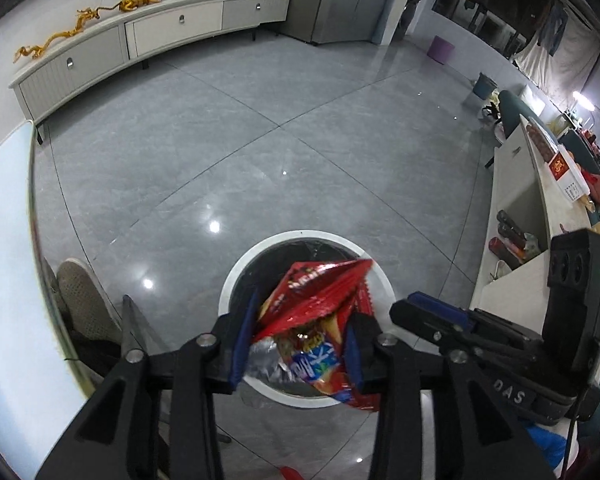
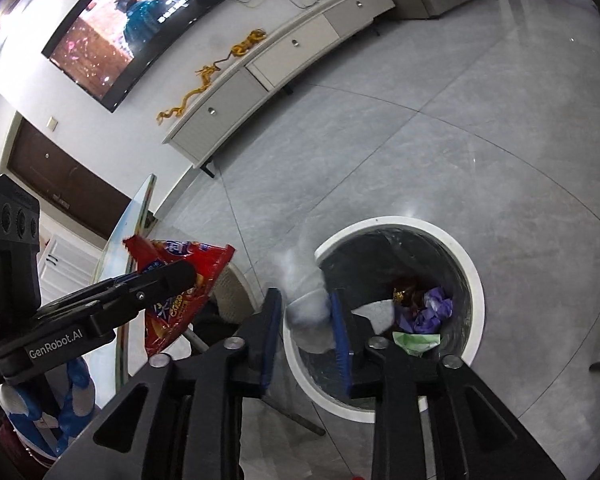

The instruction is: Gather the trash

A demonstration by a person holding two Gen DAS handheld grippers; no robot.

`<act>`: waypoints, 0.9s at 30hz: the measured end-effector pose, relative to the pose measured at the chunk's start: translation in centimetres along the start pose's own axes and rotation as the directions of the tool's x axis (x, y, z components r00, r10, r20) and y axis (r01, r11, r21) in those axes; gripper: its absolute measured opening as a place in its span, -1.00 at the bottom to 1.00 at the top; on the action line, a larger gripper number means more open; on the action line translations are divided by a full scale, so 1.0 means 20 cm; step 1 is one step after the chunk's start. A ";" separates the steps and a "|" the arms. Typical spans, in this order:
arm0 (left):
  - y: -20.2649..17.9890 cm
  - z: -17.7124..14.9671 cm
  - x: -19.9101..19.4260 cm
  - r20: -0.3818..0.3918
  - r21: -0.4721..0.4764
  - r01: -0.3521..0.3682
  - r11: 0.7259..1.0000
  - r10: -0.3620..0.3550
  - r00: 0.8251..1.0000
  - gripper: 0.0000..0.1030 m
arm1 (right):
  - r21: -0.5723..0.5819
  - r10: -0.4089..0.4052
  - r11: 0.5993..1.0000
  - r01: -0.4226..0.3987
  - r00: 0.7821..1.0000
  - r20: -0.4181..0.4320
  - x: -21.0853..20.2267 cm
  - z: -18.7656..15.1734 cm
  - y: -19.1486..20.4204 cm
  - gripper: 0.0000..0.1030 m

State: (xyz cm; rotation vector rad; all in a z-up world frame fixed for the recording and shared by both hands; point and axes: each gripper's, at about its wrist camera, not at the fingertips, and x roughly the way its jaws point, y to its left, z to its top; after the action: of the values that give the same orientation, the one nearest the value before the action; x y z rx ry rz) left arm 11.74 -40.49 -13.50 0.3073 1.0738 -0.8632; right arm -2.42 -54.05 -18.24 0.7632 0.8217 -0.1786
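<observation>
My left gripper [image 1: 298, 320] is shut on a red snack bag [image 1: 316, 316] and holds it above the round white-rimmed trash bin [image 1: 236, 276]. The same bag [image 2: 188, 280] and left gripper [image 2: 168, 276] show at the left of the right wrist view. My right gripper [image 2: 304, 312] stands with its jaws apart over the bin's rim [image 2: 474, 280]; a blurred white tissue [image 2: 308, 312] sits between the jaws, and I cannot tell whether it is held or falling. Inside the bin lie purple, green, white and dark wrappers [image 2: 432, 312]. The right gripper's body shows in the left wrist view [image 1: 432, 312].
A glass table edge [image 1: 36, 208] runs along the left, with a shoe [image 1: 84, 300] below it. A long white TV cabinet [image 1: 148, 36] stands at the far wall. A white counter with clutter [image 1: 540, 200] is on the right. Grey tiled floor surrounds the bin.
</observation>
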 end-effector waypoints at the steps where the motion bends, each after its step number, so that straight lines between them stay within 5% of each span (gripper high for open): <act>1: 0.00 0.01 0.01 -0.001 -0.006 0.004 1.000 -0.004 1.000 -0.05 | 0.003 0.000 1.000 0.000 1.000 0.001 -0.01 -0.01 -0.01 -0.27; 13: 0.00 0.02 -0.06 0.035 -0.048 0.066 0.997 -0.065 0.997 0.21 | 0.006 -0.015 1.000 0.015 1.000 0.020 -0.06 -0.01 -0.02 -0.11; 27: 0.01 -0.05 -0.36 0.149 -0.064 0.075 0.995 -0.064 0.987 0.24 | -0.077 -0.062 0.995 0.070 0.993 0.103 -0.24 0.00 0.15 0.05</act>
State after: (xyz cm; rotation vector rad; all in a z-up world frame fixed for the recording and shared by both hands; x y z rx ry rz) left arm 9.87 -36.36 -7.87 0.1462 0.9799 -0.8944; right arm -4.44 -52.51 -13.09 0.6469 0.7546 -0.2401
